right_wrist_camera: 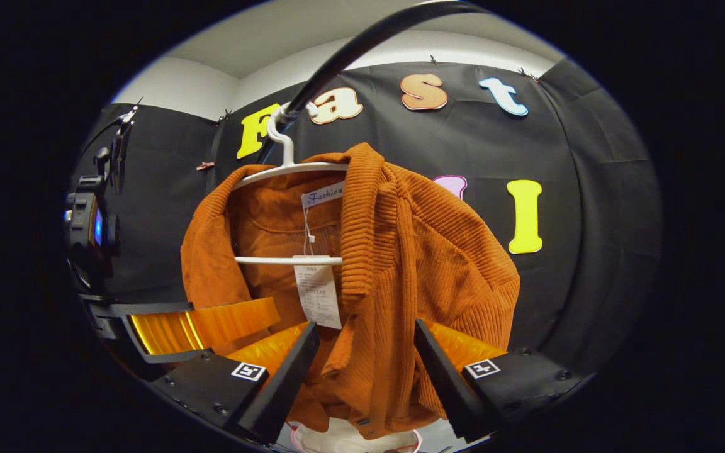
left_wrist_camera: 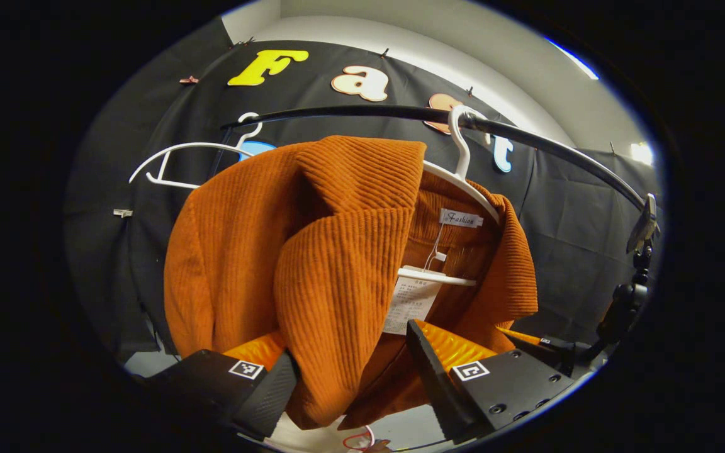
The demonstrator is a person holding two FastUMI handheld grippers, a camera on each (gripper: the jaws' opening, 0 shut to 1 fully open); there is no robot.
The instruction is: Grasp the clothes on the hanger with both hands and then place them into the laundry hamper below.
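Both my grippers, left (left_wrist_camera: 353, 371) and right (right_wrist_camera: 362, 371), are up at the rail (left_wrist_camera: 526, 135), fingers spread around the orange jacket (left_wrist_camera: 312, 264) on its white hanger (left_wrist_camera: 463, 170), not pinching yet.
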